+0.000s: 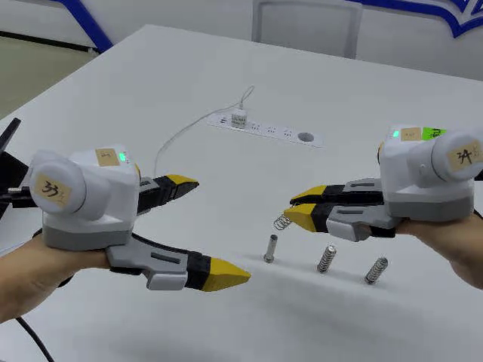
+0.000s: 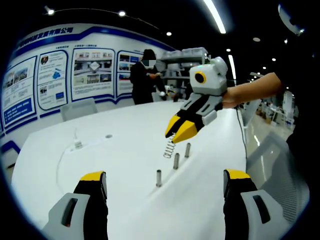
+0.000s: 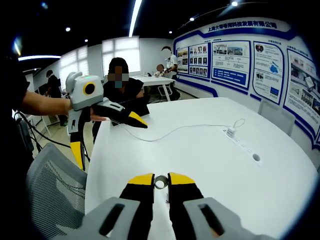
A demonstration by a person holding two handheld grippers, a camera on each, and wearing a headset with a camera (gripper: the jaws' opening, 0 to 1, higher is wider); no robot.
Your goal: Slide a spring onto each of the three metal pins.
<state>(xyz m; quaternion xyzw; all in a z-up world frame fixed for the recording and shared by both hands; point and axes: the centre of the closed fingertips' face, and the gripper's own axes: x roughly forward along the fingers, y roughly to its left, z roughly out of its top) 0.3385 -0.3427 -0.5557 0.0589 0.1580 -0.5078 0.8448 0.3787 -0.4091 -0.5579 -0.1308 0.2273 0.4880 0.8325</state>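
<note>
Three metal pins stand in a row on the white table (image 1: pixel 151 98). The left pin (image 1: pixel 269 249) is bare. The middle pin (image 1: pixel 326 259) and the right pin (image 1: pixel 375 270) each carry a spring. My right gripper (image 1: pixel 299 208) is shut on a third spring (image 1: pixel 281 222), which hangs from its tips just above and left of the bare pin. That spring (image 3: pixel 160 182) shows end-on between the shut yellow jaws. My left gripper (image 1: pixel 211 230) is wide open and holds nothing, left of the pins. From it I see the bare pin (image 2: pixel 159 178) and the hanging spring (image 2: pixel 170 147).
A white power strip (image 1: pixel 264 130) with a plug and white cable lies behind the pins. A chair (image 1: pixel 306 26) stands at the table's far end, and a grey mesh chair (image 3: pixel 55 185) beside the table. People sit at another table in the background.
</note>
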